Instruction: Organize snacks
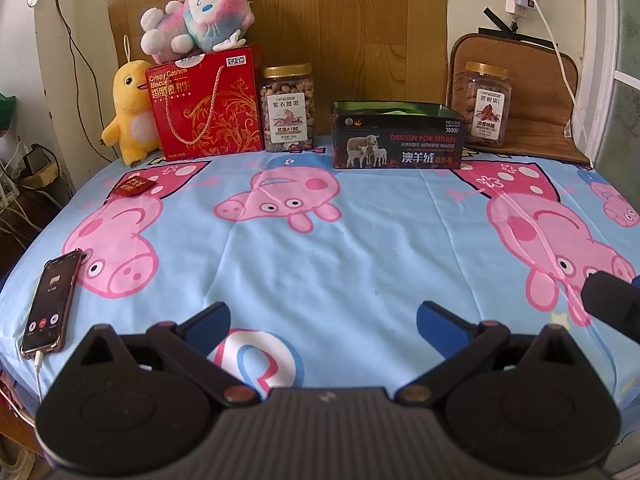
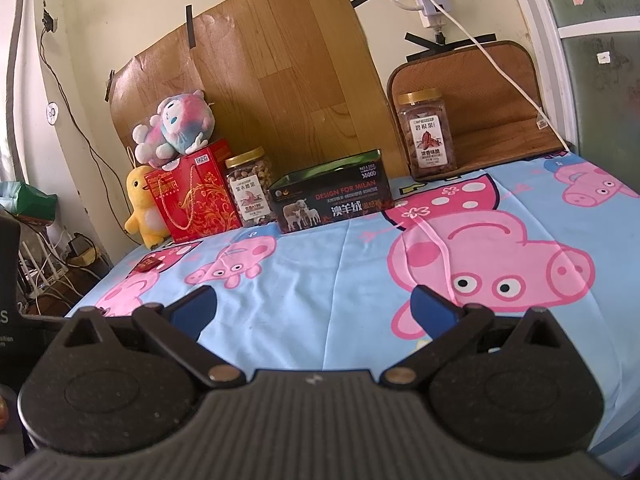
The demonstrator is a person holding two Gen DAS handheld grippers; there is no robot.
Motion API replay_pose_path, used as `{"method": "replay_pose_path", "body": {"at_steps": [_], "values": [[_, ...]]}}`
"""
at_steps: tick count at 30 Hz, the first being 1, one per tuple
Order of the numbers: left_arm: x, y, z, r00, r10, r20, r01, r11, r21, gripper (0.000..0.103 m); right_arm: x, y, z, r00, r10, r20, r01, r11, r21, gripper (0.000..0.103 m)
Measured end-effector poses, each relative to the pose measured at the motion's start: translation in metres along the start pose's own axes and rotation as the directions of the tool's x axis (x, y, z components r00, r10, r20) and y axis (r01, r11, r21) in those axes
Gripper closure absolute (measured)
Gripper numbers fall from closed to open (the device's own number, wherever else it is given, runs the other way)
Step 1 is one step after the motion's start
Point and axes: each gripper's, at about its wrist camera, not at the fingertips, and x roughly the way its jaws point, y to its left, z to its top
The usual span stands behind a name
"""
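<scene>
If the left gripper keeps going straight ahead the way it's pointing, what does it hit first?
Probably the black box at the back; only bare bedsheet lies between it and the open left gripper. Depth is hard to judge.

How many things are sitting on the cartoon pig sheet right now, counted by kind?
Clear plastic nut jars with gold lids: 2
Boxes: 2, red cashew biscuit gift box, open black sheep-print box
Plush toys: 2, yellow duck, pink-and-blue doll
Small red packet: 1
Black smartphone: 1
Total: 8
</scene>
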Motion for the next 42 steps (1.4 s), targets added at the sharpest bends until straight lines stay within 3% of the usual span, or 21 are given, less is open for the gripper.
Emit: {"method": "replay_pose_path", "body": {"at_steps": [42], "values": [[-0.0014, 0.0003, 0.0018, 1.0, 0.005, 0.004, -0.005, 1.0, 0.004, 0.0, 0.0008, 0.0019, 0.0005, 1.0, 0.01, 0.002, -0.01, 1.0, -0.004, 0.002]]}}
